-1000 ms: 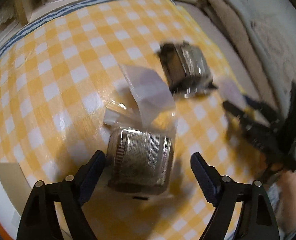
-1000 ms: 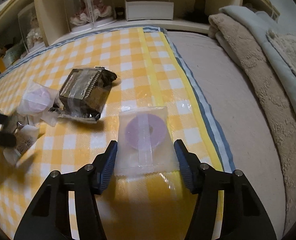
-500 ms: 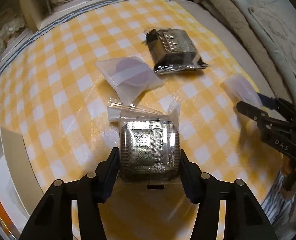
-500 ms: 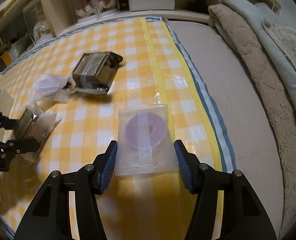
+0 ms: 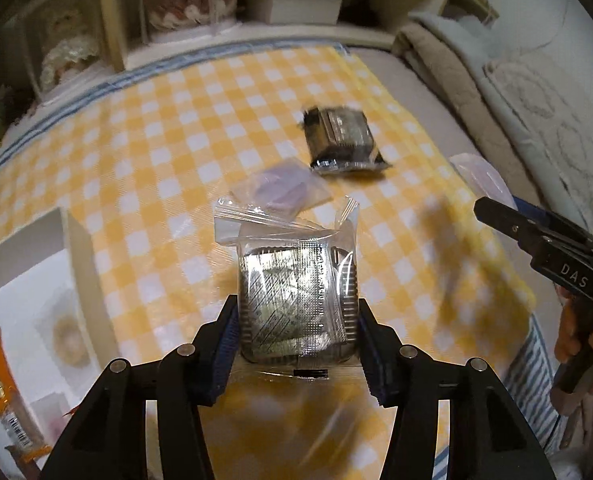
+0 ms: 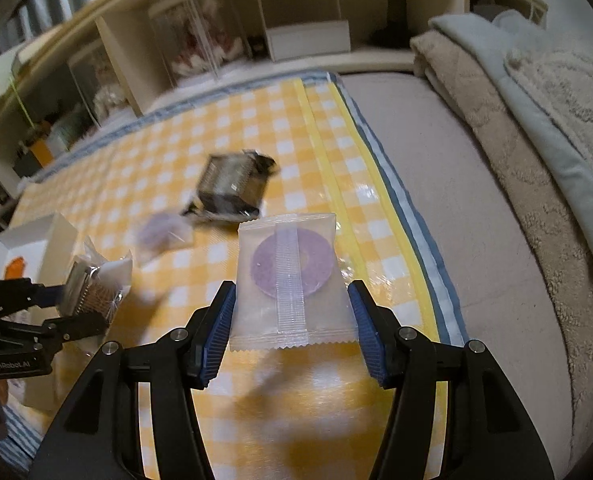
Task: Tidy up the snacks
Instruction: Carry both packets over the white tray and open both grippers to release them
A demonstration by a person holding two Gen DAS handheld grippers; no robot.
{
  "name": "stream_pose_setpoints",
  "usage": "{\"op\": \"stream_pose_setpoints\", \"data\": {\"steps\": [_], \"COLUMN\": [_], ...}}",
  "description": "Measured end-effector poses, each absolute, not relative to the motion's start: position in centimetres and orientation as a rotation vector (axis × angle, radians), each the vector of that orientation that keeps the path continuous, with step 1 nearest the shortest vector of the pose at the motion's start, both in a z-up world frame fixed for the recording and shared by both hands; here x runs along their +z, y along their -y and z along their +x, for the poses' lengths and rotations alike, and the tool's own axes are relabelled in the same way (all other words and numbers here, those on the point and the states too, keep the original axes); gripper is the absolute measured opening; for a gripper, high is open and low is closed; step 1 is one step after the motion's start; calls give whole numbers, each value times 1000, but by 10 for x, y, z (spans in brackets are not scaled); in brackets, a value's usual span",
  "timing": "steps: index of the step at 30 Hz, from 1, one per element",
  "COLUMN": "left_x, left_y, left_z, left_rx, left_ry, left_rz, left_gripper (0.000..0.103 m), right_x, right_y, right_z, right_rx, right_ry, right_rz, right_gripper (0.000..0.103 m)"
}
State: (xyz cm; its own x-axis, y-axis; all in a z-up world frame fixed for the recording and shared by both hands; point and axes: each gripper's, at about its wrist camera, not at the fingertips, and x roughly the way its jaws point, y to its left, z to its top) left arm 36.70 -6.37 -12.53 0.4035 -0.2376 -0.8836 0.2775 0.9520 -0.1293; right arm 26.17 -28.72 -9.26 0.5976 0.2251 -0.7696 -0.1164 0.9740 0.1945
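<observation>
over the checked cloth point(image 5: 168, 152) – left tool point(image 5: 298, 320) pinches a silver snack point(image 5: 296, 300), right tool point(image 6: 292, 312) a purple-ring packet point(image 6: 290, 280).

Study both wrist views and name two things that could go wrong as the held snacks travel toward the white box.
1. The left gripper holds the silver snack pack only by its lower sides; the slick wrapper could slip.
2. The right gripper squeezes the purple ring packet by its thin edges, so it may buckle and drop onto the checked cloth short of the white box.
</observation>
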Motion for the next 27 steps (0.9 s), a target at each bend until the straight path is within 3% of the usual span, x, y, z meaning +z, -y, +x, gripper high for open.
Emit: {"op": "stream_pose_setpoints", "data": {"steps": [27], "left_x": [2], "left_y": [-118], "left_z": [202], "left_rx": [-99], "left_ry": [-897], "left_rz": [-83], "left_gripper": [53], "right_x": [-30], "right_y": [159], "right_z": [214], "right_rx": [436], "right_ry": [-788], "right_rz": [114], "right_gripper": [58]}}
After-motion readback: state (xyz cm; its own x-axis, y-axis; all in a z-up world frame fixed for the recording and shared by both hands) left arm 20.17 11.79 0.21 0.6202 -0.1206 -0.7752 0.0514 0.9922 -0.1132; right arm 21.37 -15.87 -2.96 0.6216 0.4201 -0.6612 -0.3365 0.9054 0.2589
